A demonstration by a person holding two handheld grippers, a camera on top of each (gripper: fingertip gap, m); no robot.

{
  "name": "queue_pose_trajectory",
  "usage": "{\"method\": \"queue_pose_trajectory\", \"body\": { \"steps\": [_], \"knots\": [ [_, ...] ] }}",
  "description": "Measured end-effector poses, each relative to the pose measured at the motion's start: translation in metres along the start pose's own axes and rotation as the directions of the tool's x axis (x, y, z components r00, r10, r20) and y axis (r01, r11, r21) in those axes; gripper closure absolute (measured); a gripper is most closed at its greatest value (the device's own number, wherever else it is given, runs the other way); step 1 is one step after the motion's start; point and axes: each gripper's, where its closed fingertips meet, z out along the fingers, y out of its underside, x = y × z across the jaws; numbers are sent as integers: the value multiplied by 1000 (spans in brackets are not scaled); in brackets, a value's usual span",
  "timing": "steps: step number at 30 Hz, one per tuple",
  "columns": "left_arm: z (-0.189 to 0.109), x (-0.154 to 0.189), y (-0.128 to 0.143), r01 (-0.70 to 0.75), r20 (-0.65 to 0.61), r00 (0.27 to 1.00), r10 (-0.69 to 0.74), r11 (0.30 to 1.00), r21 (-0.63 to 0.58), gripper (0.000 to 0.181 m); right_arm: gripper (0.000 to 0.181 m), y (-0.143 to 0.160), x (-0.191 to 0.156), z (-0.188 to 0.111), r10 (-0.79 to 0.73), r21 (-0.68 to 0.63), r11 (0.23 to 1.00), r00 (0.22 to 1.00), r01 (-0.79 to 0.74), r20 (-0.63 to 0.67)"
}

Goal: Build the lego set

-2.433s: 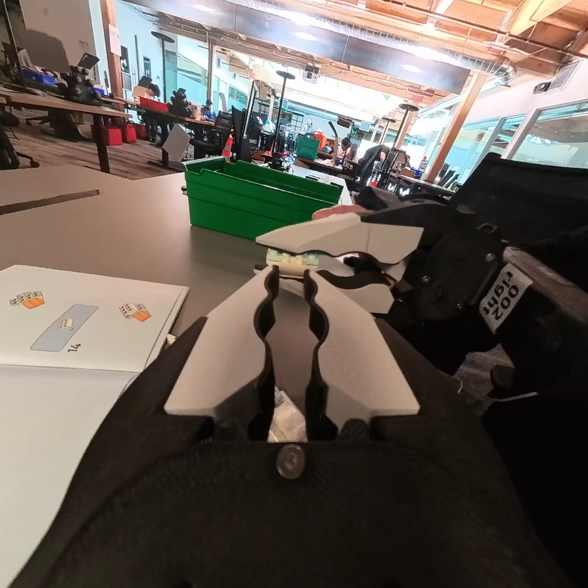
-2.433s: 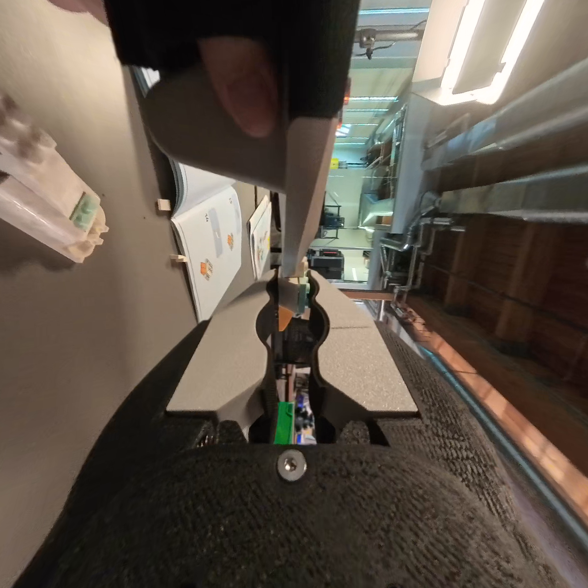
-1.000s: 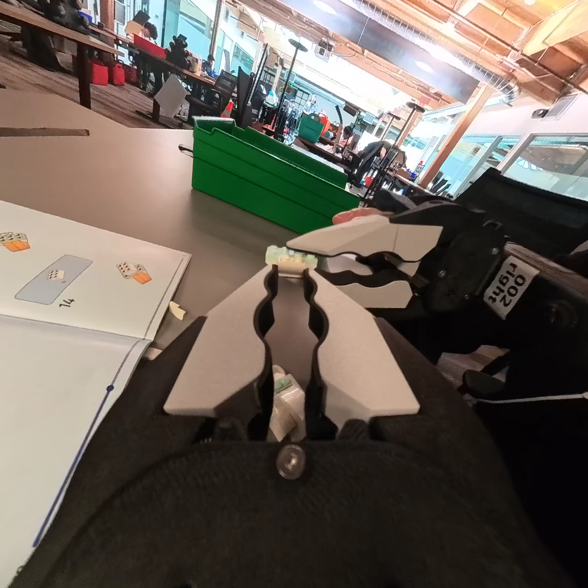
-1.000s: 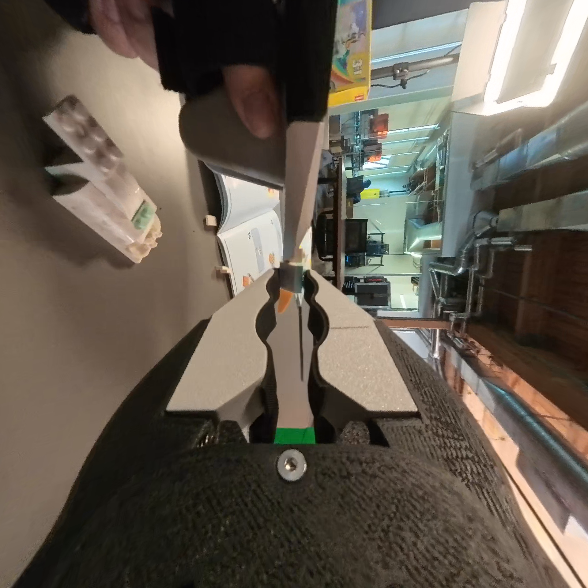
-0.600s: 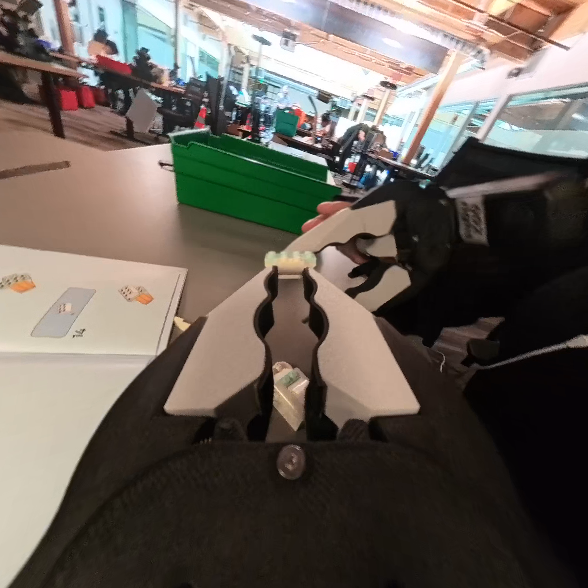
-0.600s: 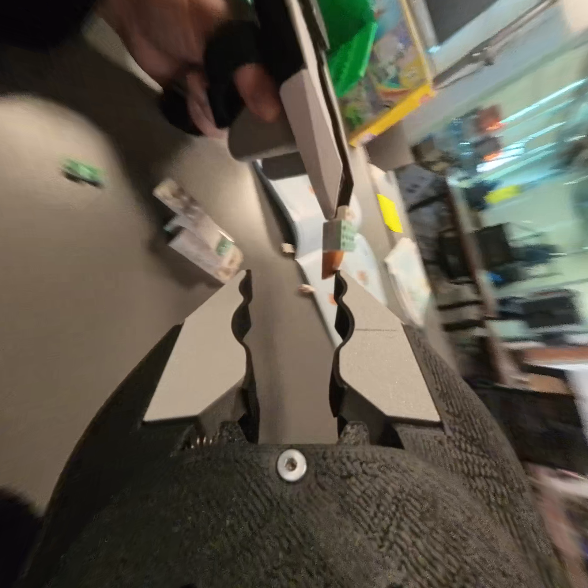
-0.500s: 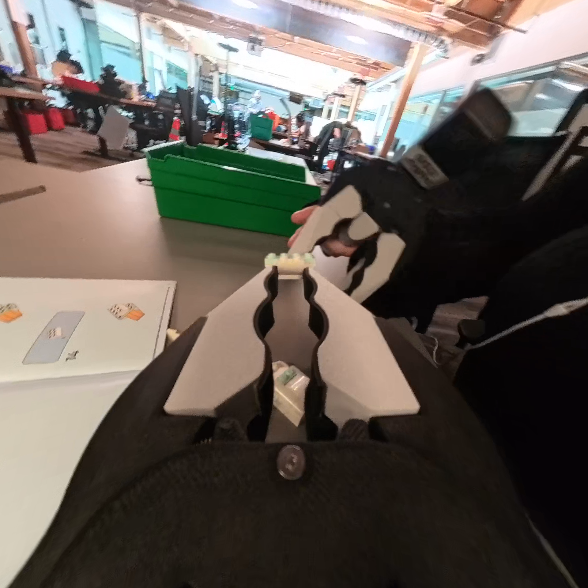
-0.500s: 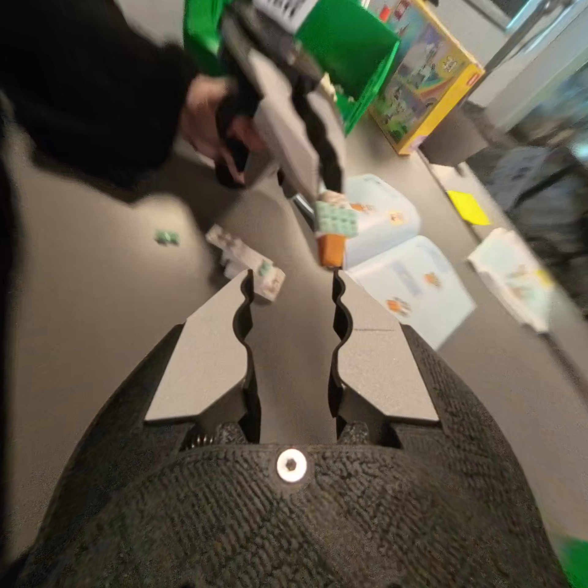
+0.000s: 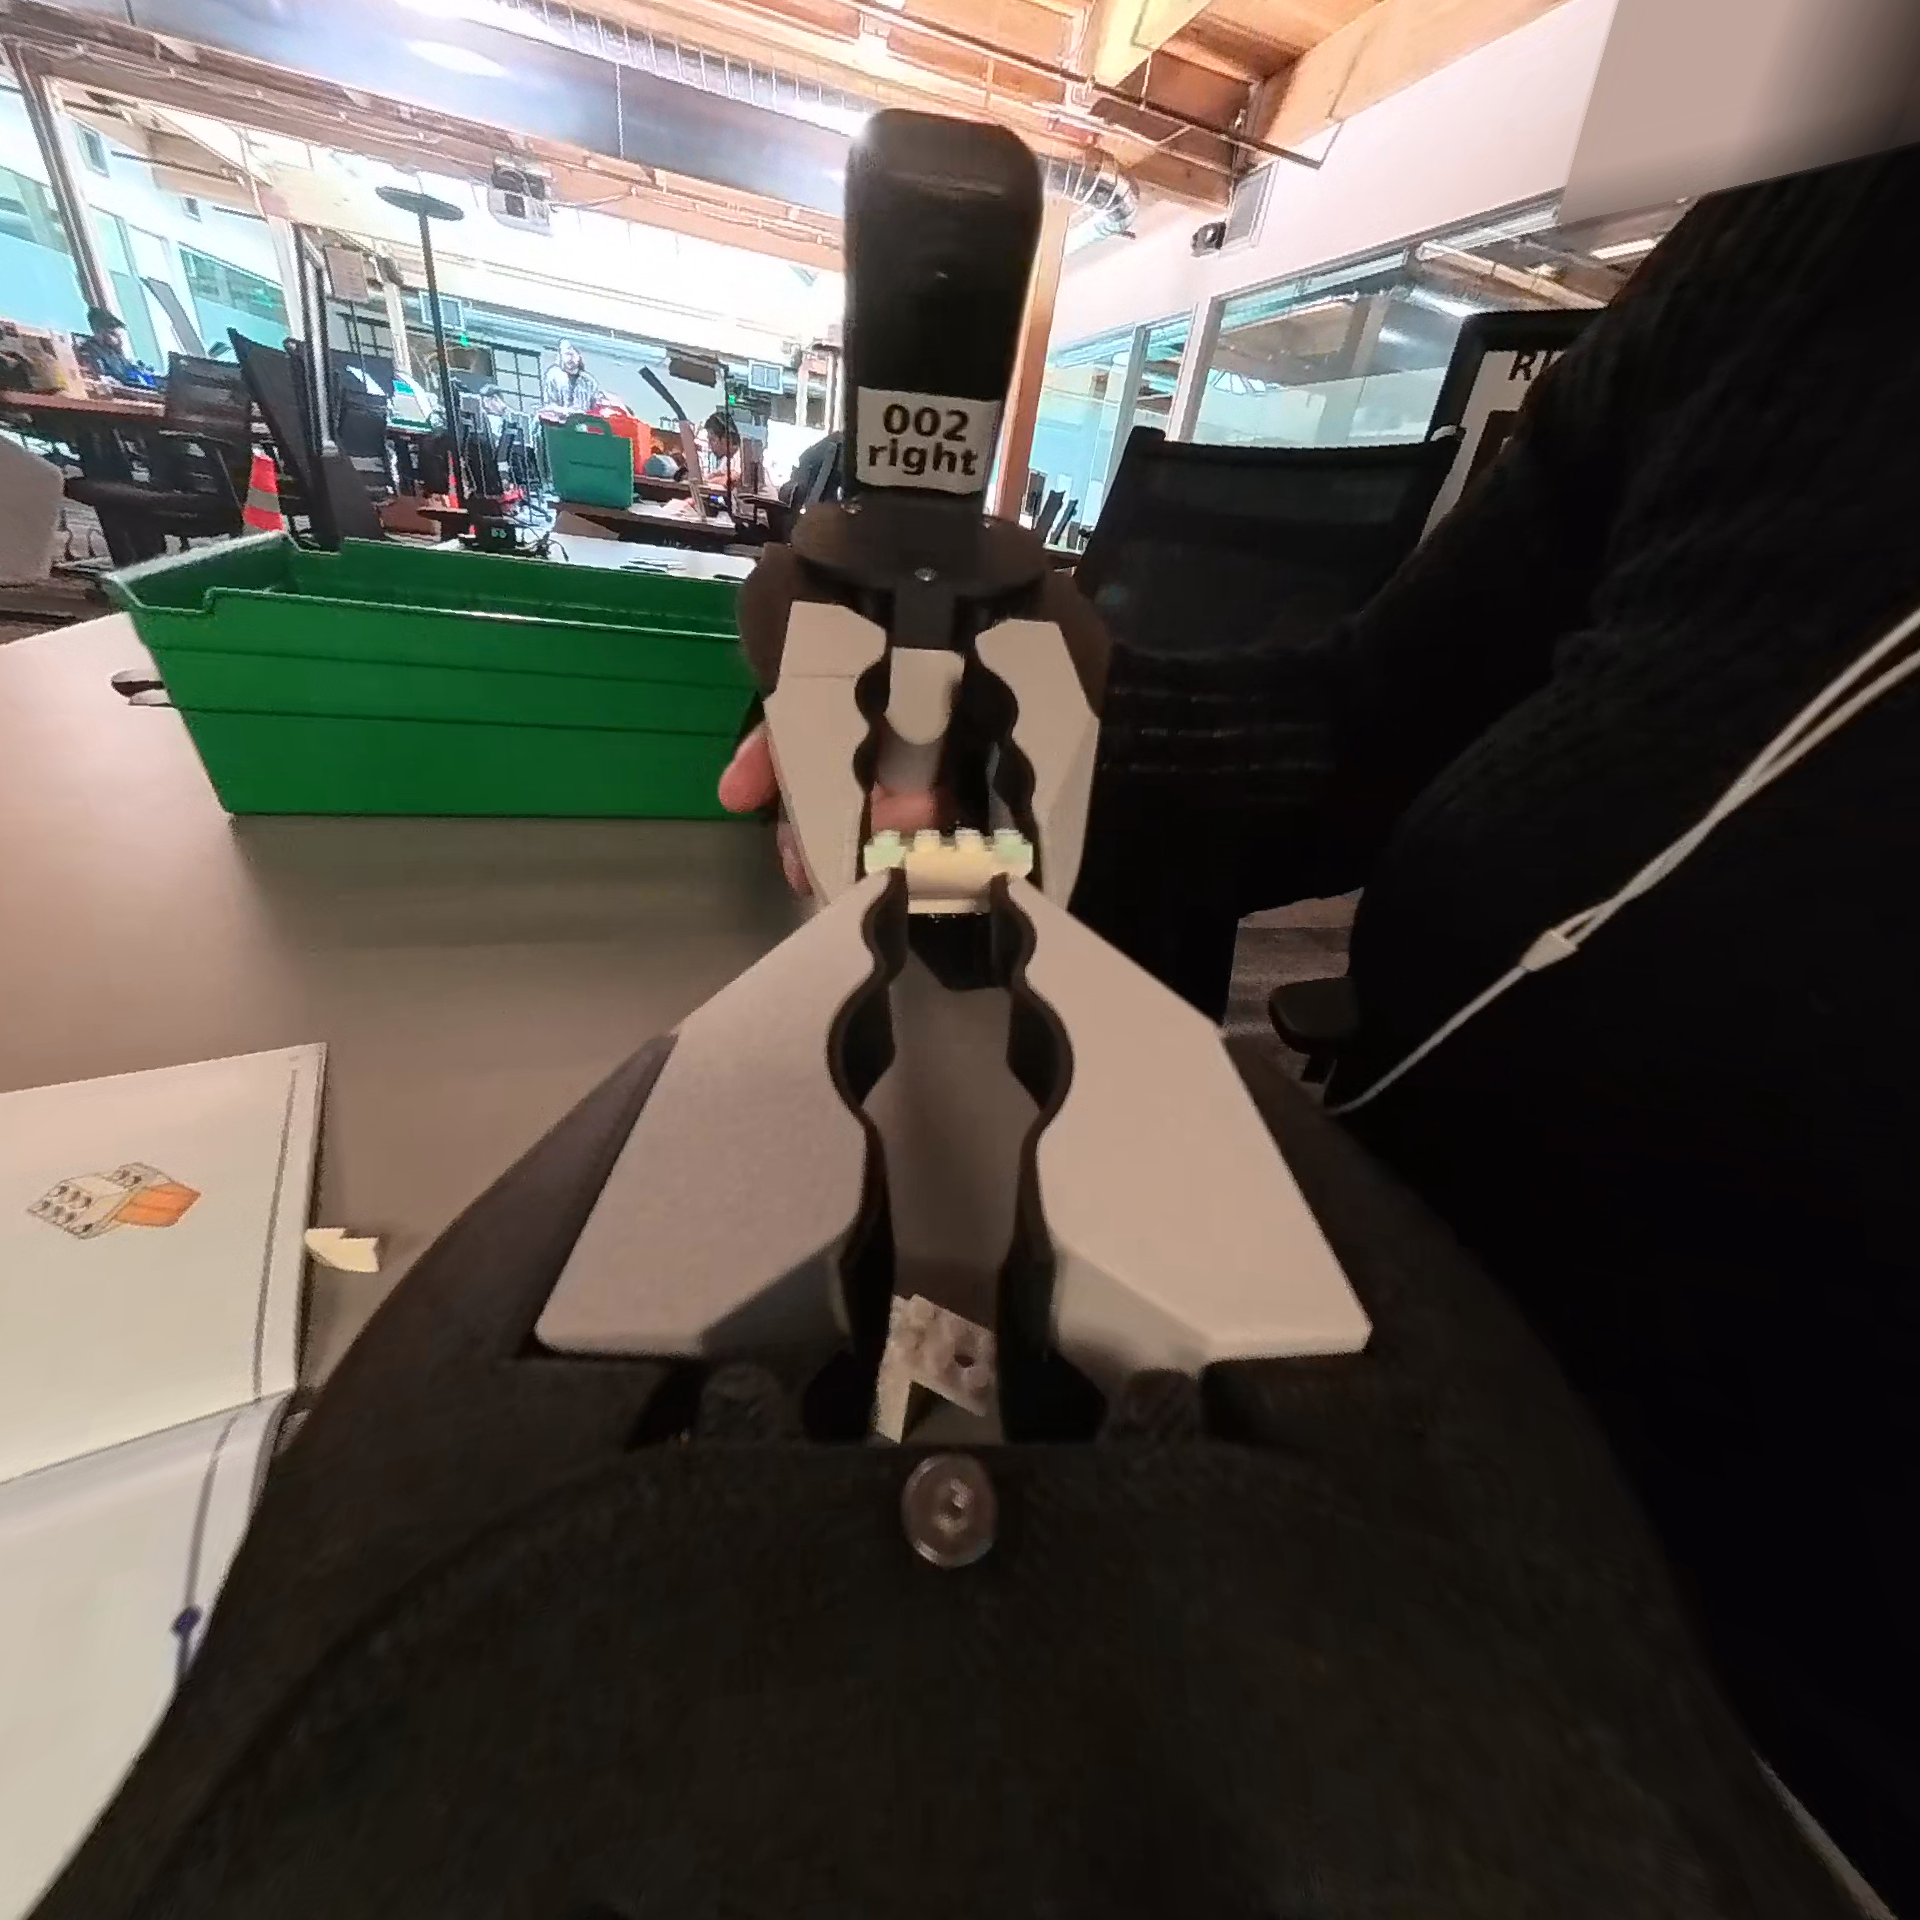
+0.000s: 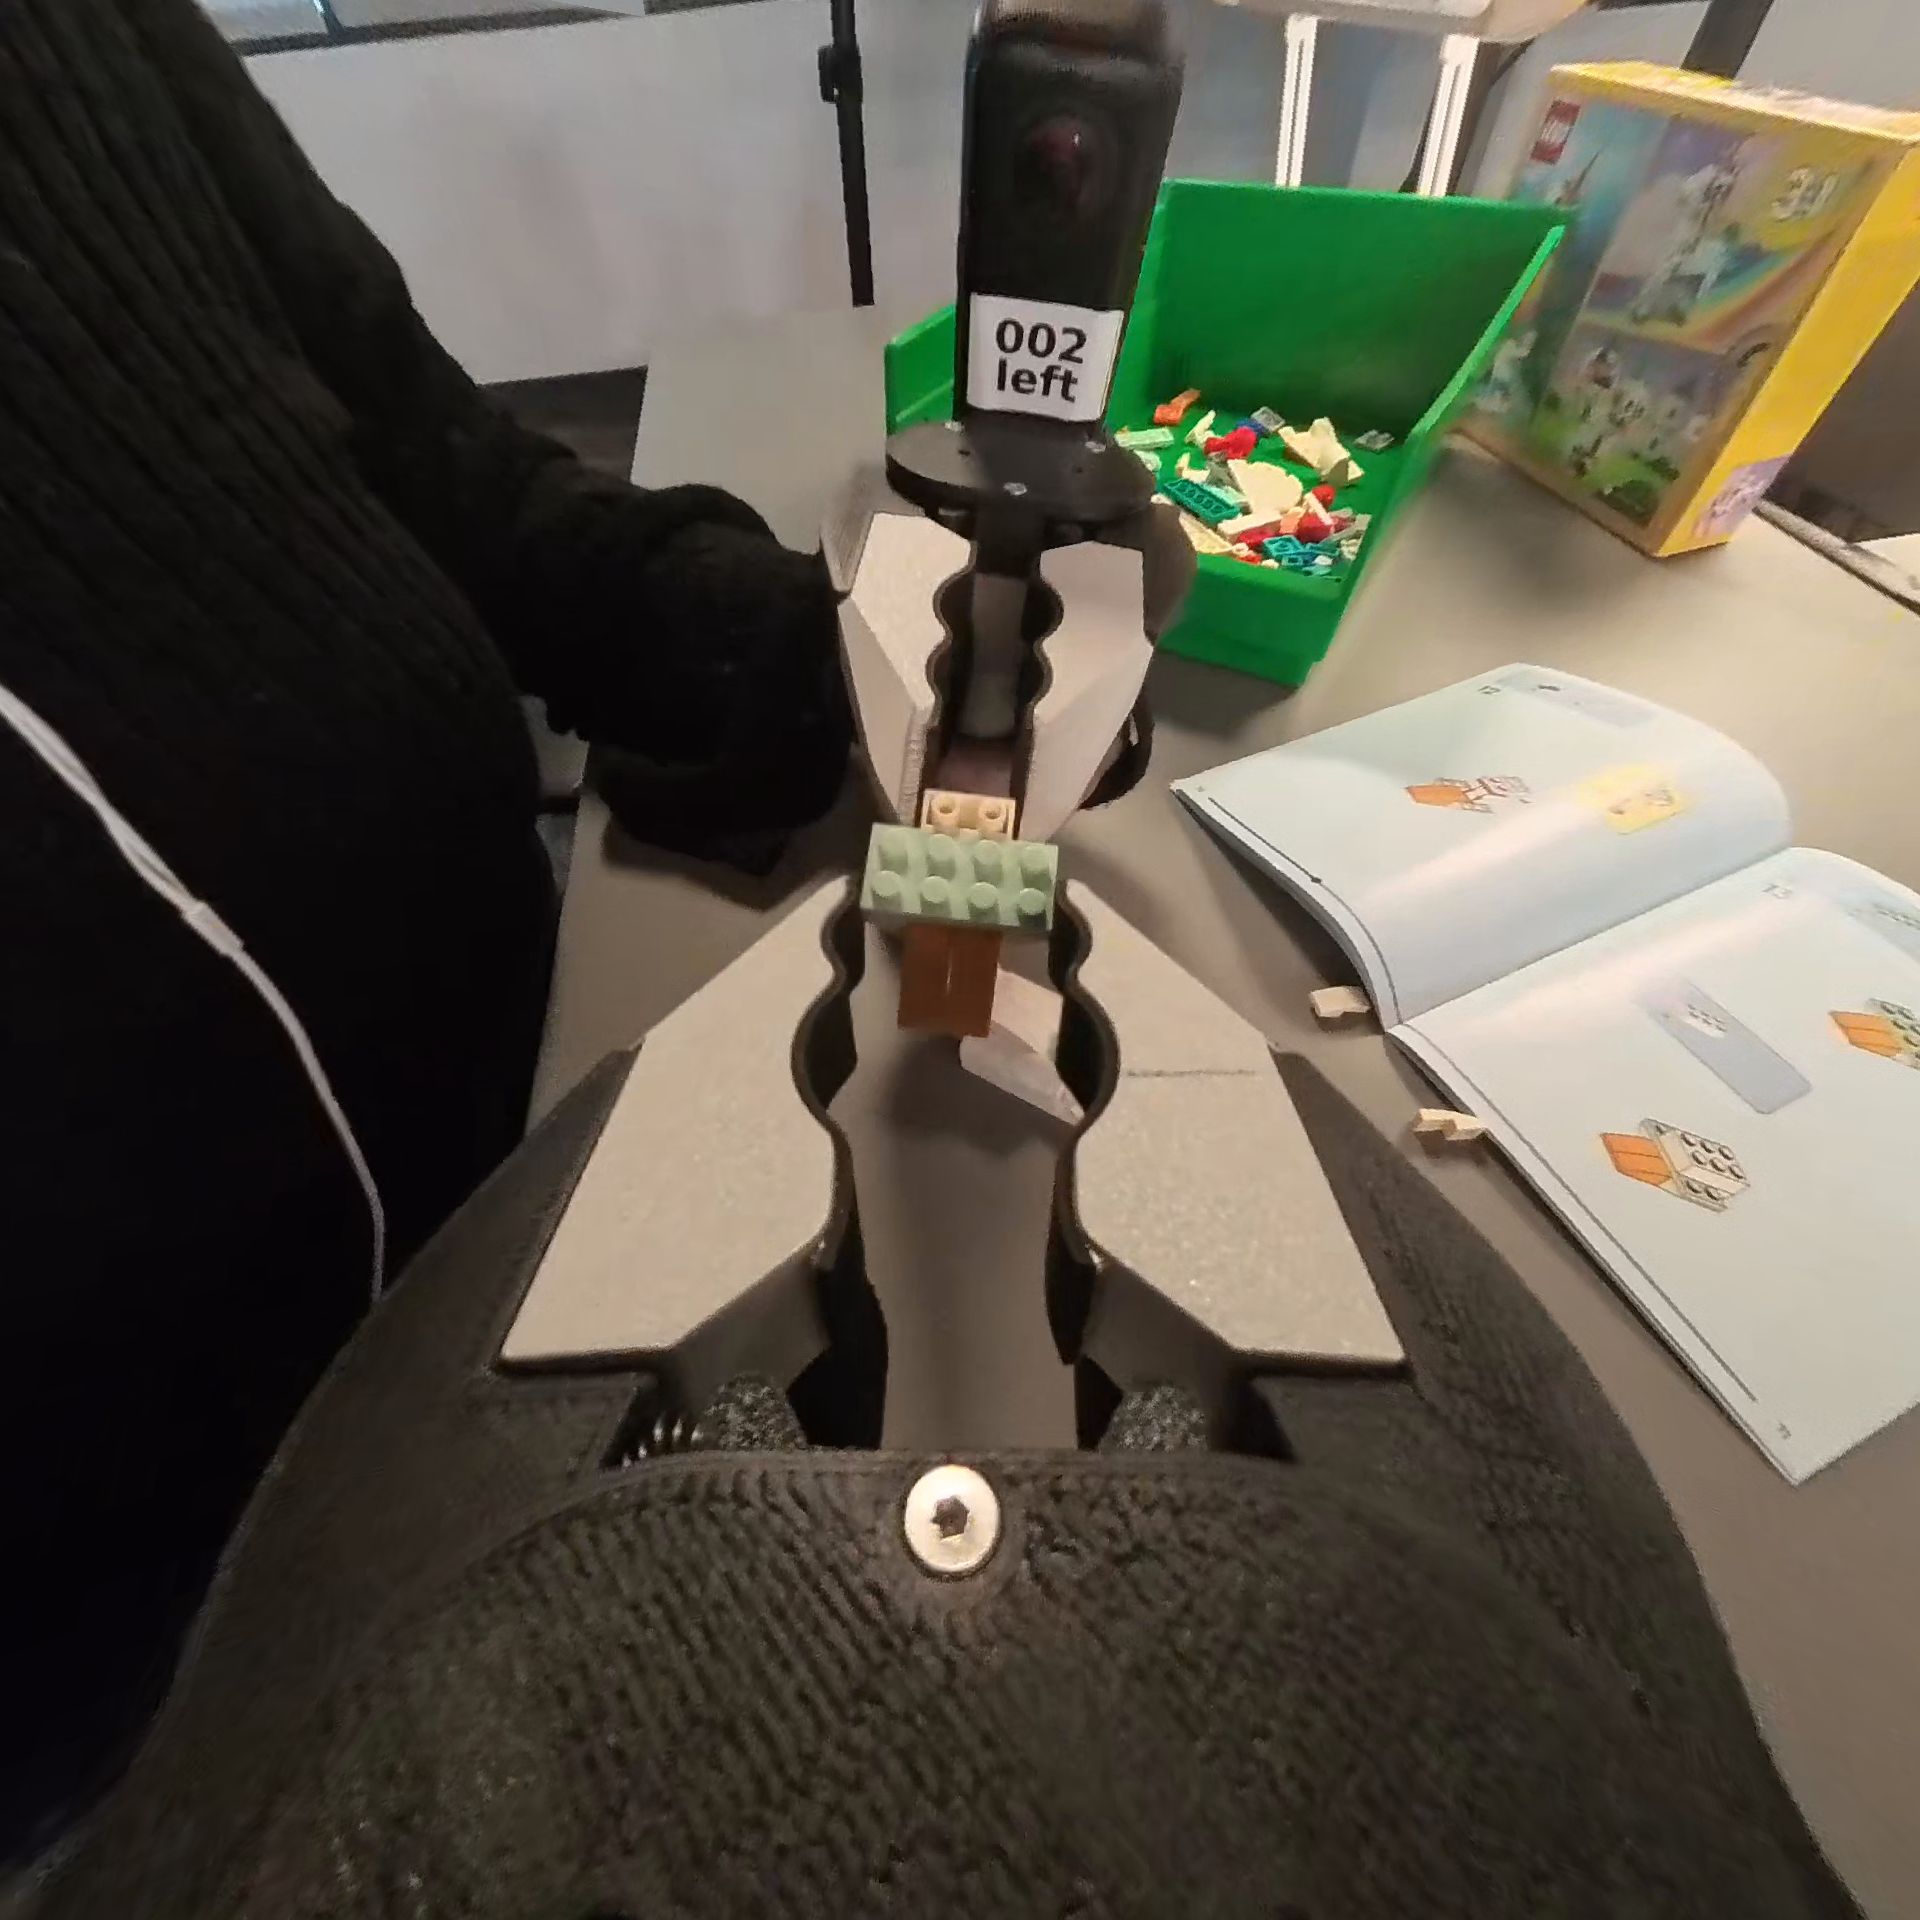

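My left gripper (image 9: 945, 894) is shut on a small lego assembly (image 9: 948, 862) and holds it above the grey table. The assembly is a pale green plate (image 10: 961, 883) on a cream brick (image 10: 971, 816), with an orange piece (image 10: 945, 982) hanging below. My right gripper (image 10: 958, 899) faces the left gripper (image 10: 971, 805) head on. It is open, with one finger on each side of the green plate. In the left wrist view the right gripper (image 9: 940, 821) stands upright just behind the assembly.
A white lego piece (image 10: 1013, 1049) lies on the table under the grippers. A green bin (image 10: 1351, 343) of loose bricks and a yellow lego box (image 10: 1683, 301) stand behind. An open instruction booklet (image 10: 1558, 935) lies right, with small cream pieces (image 10: 1335, 1000) beside it. A black sleeve fills the left.
My right gripper let go of the assembly, opened, and swung from lying sideways to facing the left gripper. The left gripper kept hold of the assembly.
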Motion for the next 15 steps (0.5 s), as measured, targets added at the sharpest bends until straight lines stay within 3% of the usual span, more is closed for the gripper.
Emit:
{"method": "queue_pose_trajectory", "body": {
  "steps": [6, 8, 10, 15],
  "knots": [
    [3, -13, 8, 25, 87, 996, -22, 999, -37, 166, 148, 13, 14, -5, -8, -72, 997, 999, 4, -50],
    [-2, -29, 11, 6, 193, 981, 4, 999, -51, 154, 147, 32, 34, -11, -6, -151, 988, 990, -16, -142],
    [-11, -43, 7, -18, 287, 958, 28, 999, -36, 154, 147, 62, 51, -19, -25, -278, 960, 975, -39, -221],
    [-30, -62, -9, -2, 396, 918, -29, 997, 77, 154, 147, 104, 59, -22, 15, -385, 916, 968, -114, -250]
  ]
}}
